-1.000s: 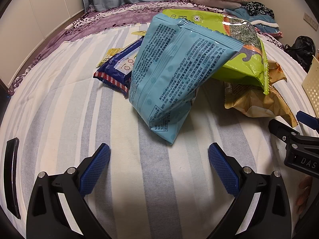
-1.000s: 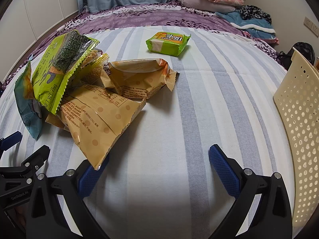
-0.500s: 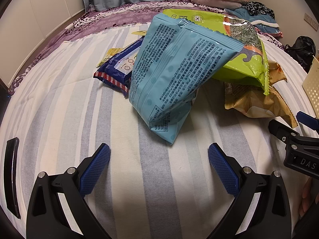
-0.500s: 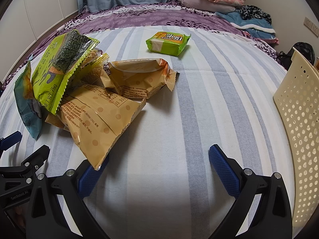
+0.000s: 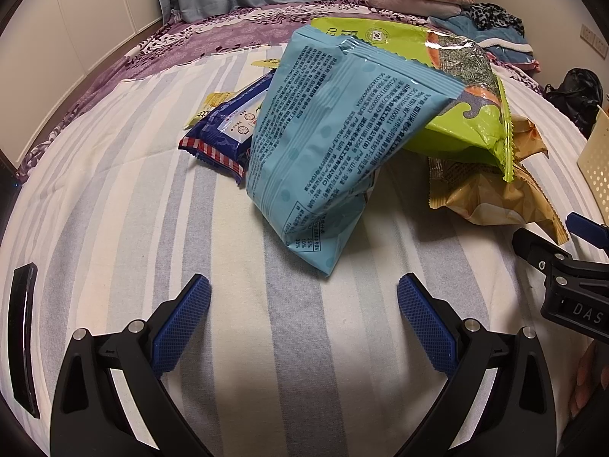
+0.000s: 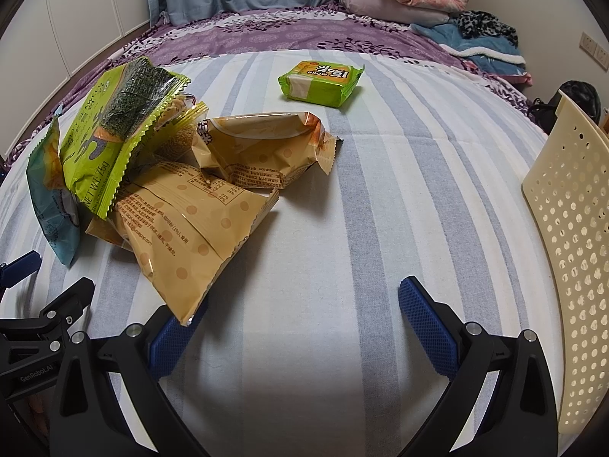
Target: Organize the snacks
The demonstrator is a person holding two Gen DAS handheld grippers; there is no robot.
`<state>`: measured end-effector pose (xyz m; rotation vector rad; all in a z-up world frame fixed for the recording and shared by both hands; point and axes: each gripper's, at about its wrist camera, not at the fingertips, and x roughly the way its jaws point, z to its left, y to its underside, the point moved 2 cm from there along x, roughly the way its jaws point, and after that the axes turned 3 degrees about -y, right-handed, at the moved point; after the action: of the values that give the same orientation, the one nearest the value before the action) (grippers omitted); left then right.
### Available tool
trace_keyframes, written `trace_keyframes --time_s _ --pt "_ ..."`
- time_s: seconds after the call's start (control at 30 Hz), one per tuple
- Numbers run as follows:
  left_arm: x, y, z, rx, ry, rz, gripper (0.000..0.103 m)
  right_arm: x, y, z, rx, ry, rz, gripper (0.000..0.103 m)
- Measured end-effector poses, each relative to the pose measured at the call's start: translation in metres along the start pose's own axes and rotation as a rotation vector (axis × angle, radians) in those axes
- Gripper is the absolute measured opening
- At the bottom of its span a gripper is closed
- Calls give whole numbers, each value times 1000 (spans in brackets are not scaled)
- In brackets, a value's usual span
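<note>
Both grippers, left gripper (image 5: 303, 314) and right gripper (image 6: 302, 316), hang empty, jaws spread, just short of the snack heap on the striped bed (image 6: 380, 190). Left faces the blue bag (image 5: 335, 152): pinch its near corner, lift clear toward the cream basket (image 6: 571, 228).

Cream perforated basket (image 6: 567, 251) cut off at right edge (small yellow packet (image 5: 211, 103) mostly hidden behind navy one (image 5: 232, 129))

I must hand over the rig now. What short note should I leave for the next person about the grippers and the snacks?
Left gripper: open, empty, low over the striped bed sheet, facing the light blue snack bag.
Right gripper: open, empty; the tan snack bag lies over its left finger.
Snacks: piled loose on the sheet, lime green seaweed bag on top; a small green packet lies apart.
Cream perforated basket: at the right; its inside is not visible.
Done: nothing visible. Left: all snacks.
</note>
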<state>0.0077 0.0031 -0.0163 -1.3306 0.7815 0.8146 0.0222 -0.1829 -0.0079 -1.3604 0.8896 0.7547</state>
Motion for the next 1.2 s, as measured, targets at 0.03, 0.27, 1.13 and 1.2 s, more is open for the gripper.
trace_keyframes --time_s 0.03,0.27,1.13,1.2 --pt "0 0 0 -2 2 0 100 0 0 0 -1 1 0 98" --pt "-1 0 1 -2 2 -2 100 -1 0 -1 2 -2 3 98" --pt "-11 1 8 -24 26 -14 100 -27 4 -17 64 -130 -110 98" --pt "-17 0 11 -26 26 -28 100 -32 4 -13 40 -143 -134 98"
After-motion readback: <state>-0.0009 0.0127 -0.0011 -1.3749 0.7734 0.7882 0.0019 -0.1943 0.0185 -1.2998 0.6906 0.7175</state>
